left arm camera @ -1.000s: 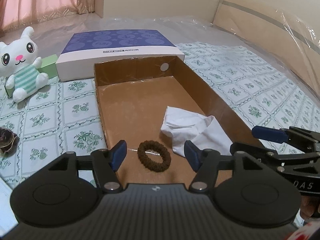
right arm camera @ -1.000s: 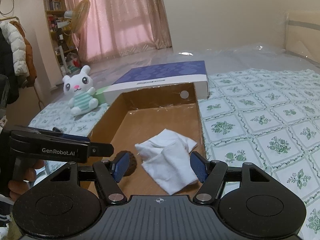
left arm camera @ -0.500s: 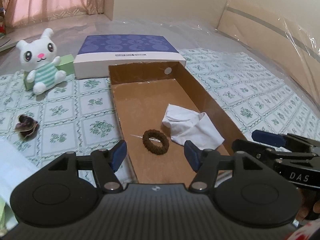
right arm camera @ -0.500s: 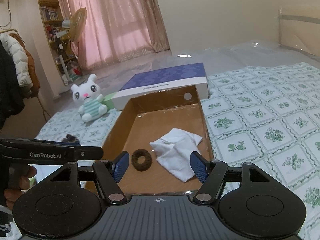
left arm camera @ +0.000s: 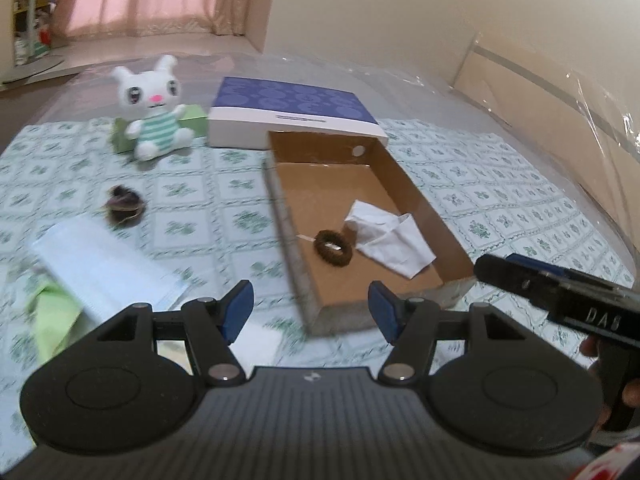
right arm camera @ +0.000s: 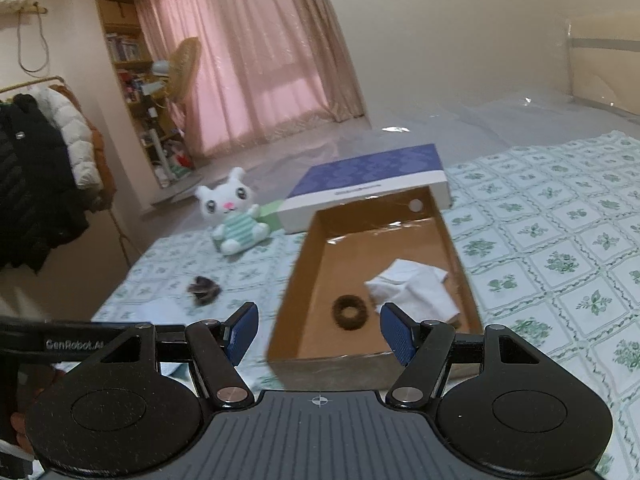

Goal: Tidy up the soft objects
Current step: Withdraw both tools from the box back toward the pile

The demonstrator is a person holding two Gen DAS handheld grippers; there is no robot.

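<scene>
Lying inside the open cardboard box (left arm camera: pixel 416 196), a brown hair tie (left arm camera: pixel 334 247) sits near the box's near end, just beside a crumpled white cloth (left arm camera: pixel 390 236) that lies toward the right wall. Both are beyond the fingers of the left gripper (left arm camera: pixel 310 312), which hangs spread wide and holding nothing above the box's near left corner. From the right wrist view the hair tie (right arm camera: pixel 349 311) and cloth (right arm camera: pixel 414 286) sit beyond and between the fingertips of the right gripper (right arm camera: pixel 319 328), whose fingers are likewise wide apart and empty over the near wall of the box (right arm camera: pixel 384 362).

Outside the box, a second dark hair tie (left arm camera: pixel 125 206) rests on the bedspread (left arm camera: pixel 200 200) well to the left. A white plush bunny (left arm camera: pixel 154 108) in a green striped shirt sits near the far left edge of the bedspread, against a small green box (left arm camera: pixel 196 114). The blue-patterned box lid (left arm camera: pixel 296 114) lies against the far end of the cardboard box. A pale folded item (left arm camera: pixel 104 268) and something light green (left arm camera: pixel 56 320) lie blurred at the near left.

The bedspread is white with a green floral grid. Pink curtains (right arm camera: pixel 256 60), a bookshelf (right arm camera: pixel 124 48), a fan (right arm camera: pixel 184 68) and hanging coats (right arm camera: pixel 40 160) fill the room beyond.
</scene>
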